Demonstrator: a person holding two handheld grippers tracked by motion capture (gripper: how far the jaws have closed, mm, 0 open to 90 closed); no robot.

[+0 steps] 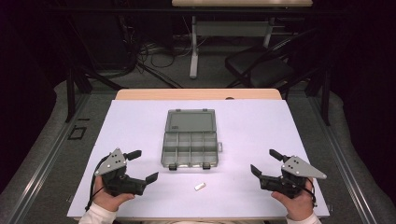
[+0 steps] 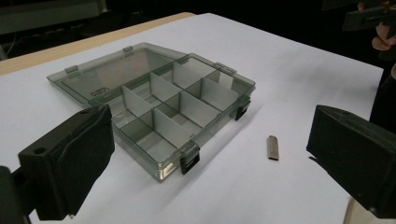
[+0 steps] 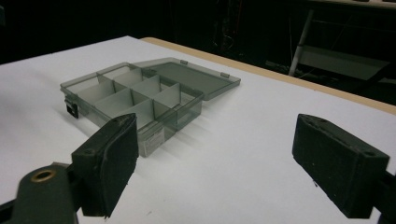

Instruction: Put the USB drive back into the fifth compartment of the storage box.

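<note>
White table (image 1: 140, 121): open box (image 1: 190, 138) mid-frame, small strip (image 1: 200, 186) below; your left gripper (image 1: 143, 166) and right gripper (image 1: 264, 163) (both spread) low in frame.

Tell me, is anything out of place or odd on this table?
One thing: a small flat piece lies loose on the table, just in front of the open box, not in any compartment. The compartments look empty. The box sits square, lid laid back, undamaged.
</note>
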